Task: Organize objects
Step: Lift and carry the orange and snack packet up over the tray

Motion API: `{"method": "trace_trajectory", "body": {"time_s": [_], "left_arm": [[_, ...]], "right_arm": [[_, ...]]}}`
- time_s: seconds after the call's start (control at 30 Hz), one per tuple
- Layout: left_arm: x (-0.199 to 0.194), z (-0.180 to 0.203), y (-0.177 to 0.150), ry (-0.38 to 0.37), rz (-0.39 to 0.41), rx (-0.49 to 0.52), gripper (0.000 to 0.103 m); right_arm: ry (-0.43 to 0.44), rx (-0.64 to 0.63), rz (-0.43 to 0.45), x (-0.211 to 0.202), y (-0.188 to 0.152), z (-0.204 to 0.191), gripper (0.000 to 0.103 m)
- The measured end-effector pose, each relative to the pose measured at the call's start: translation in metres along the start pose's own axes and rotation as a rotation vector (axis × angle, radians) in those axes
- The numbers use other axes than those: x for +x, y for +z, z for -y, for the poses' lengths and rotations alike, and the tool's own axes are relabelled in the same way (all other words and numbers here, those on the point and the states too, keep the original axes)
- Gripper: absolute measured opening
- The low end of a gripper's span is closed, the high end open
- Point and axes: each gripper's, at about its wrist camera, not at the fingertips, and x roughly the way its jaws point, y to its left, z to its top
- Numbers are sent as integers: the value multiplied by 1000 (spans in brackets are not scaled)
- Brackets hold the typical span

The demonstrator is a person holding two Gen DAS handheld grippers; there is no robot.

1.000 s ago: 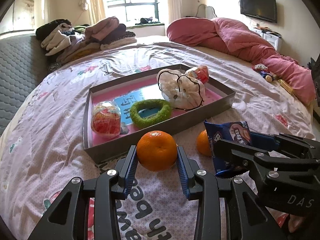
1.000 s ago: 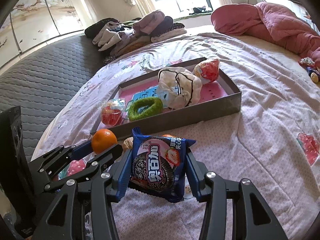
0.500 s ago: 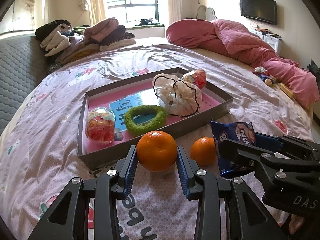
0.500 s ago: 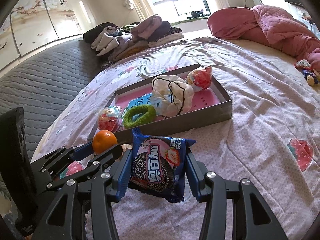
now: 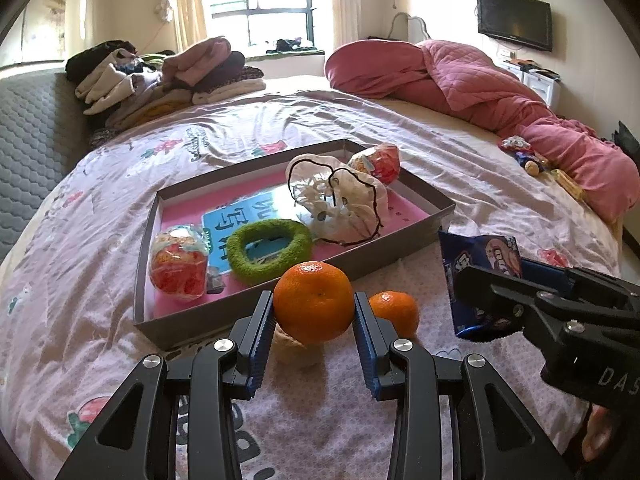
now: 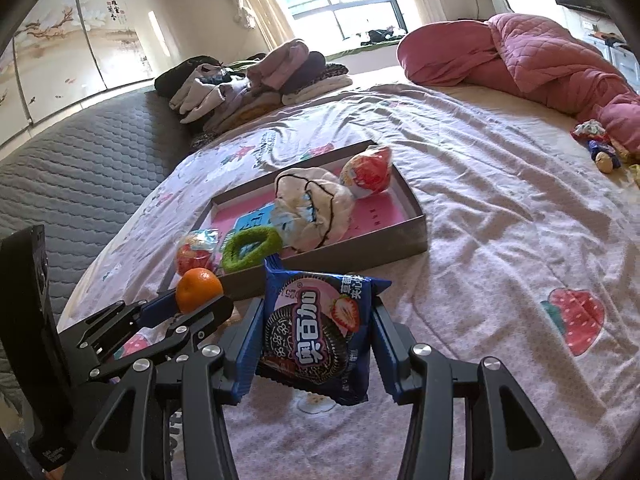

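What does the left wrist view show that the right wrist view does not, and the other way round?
Only the left wrist view shows a second orange lying on the bed and the TV. Only the right wrist view shows the front of the cookie pack and the painted wardrobe doors. Both show the tray, the green ring, and the left tool shut on the orange.

Left gripper [image 5: 314,314] and right gripper [image 6: 316,340] side by side, both clamped on loads.
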Motion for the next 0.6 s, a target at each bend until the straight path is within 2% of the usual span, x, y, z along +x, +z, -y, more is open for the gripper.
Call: {"method": "trace_trajectory", "body": {"time_s": [0.6], "left_arm": [[7,9,17,-28,26,-61,39]], "right_arm": [[-55,-22,71,-16,15,19,50]]}}
